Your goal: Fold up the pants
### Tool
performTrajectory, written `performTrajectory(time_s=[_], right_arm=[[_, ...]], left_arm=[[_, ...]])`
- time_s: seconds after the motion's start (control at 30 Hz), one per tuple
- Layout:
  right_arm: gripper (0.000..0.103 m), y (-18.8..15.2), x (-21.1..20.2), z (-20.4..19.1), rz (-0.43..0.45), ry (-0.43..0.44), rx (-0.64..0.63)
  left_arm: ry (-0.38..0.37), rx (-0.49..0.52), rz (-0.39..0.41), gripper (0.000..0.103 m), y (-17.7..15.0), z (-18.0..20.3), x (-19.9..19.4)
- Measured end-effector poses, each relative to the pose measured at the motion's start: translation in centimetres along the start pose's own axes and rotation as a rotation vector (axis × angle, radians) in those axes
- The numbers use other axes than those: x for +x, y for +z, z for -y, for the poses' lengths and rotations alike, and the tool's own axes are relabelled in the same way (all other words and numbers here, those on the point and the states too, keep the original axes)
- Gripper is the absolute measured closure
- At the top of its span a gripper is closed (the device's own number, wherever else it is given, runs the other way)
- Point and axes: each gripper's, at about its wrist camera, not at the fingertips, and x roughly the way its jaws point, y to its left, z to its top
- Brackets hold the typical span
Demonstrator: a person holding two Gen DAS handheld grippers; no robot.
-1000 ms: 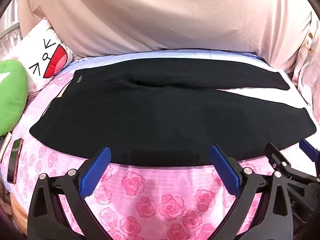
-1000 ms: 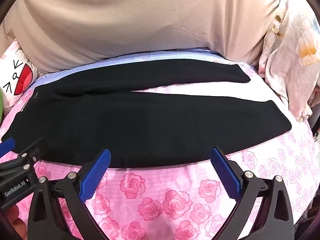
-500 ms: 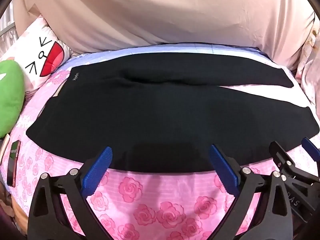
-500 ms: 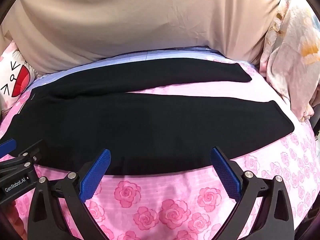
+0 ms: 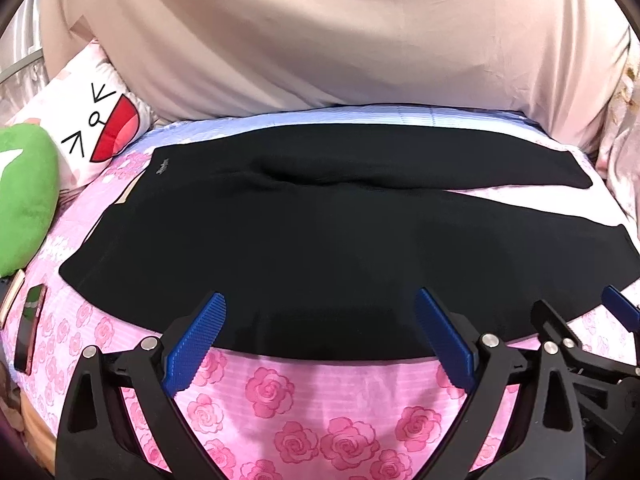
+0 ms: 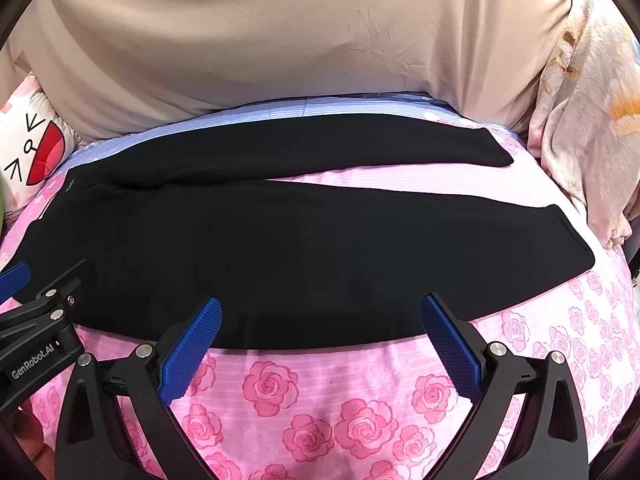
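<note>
Nothing folded yet: the pants (image 5: 320, 240) lie flat and spread on the bed (image 5: 320, 400), waist to your left, both legs running right with a gap between them. Your left tool (image 5: 320, 336) and right tool (image 6: 322, 336) are both spread wide, holding nothing, at the near hem, so every fold is still to do. Hem contact unclear; black cloth hides creases.
</note>
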Motion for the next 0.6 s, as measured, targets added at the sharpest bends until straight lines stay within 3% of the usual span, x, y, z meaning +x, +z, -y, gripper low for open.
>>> performTrajectory(time_s=[0.6], right_arm=[[0.005, -0.39, -0.32, -0.29, 0.003, -0.009, 0.005]], left_arm=[[-0.018, 0.017, -0.028, 0.01, -0.47, -0.09, -0.07]])
